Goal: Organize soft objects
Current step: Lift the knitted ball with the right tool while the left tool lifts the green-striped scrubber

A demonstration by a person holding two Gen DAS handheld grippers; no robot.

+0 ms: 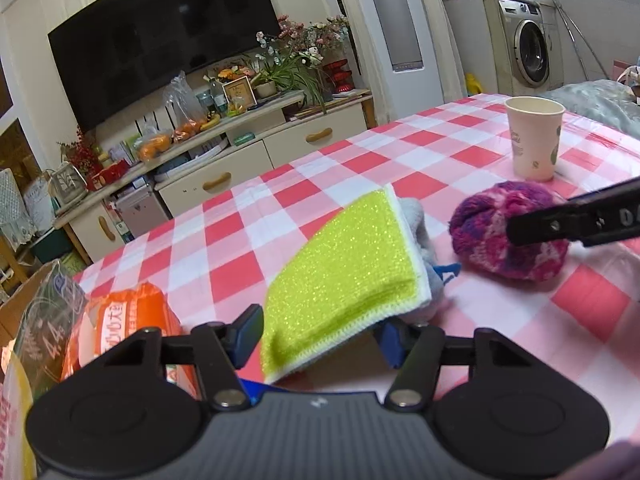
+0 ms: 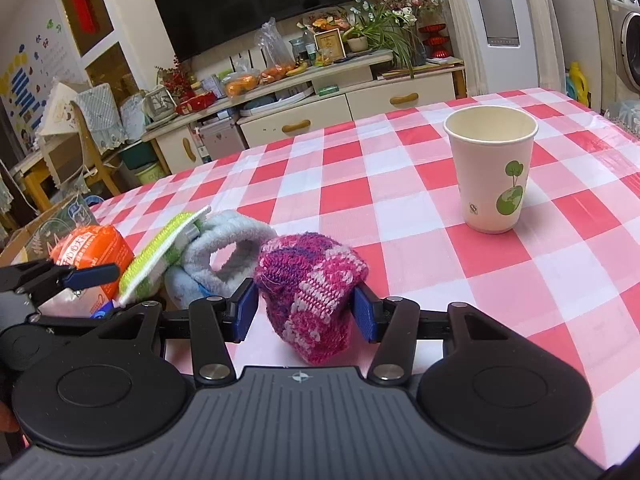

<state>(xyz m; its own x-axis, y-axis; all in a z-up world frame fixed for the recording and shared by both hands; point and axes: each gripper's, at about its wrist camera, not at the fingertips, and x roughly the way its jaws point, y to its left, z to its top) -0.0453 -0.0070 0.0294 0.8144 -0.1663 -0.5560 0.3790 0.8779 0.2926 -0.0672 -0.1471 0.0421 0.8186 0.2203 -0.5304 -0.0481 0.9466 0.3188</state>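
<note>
A yellow-green sponge cloth [image 1: 340,272] stands tilted on one edge between the fingers of my left gripper [image 1: 320,332], and both blue pads press on its sides. It leans against a pale grey-white fluffy sock [image 2: 228,248]. To the right lies a pink and purple knitted ball [image 2: 308,284] on the checked tablecloth [image 2: 400,216]. My right gripper [image 2: 306,308] is shut on it, one pad on each side. In the left wrist view a black finger [image 1: 560,220] of the right gripper crosses the knitted ball [image 1: 480,224]. The right wrist view shows the left gripper's blue finger [image 2: 92,274] beside the sponge [image 2: 160,256].
An empty paper cup [image 2: 492,168] stands upright on the table, beyond the knitted ball and to its right. An orange packet [image 1: 132,320] lies left of the sponge, beside a cardboard box [image 1: 24,300] at the table's left edge. A TV cabinet stands beyond the far edge.
</note>
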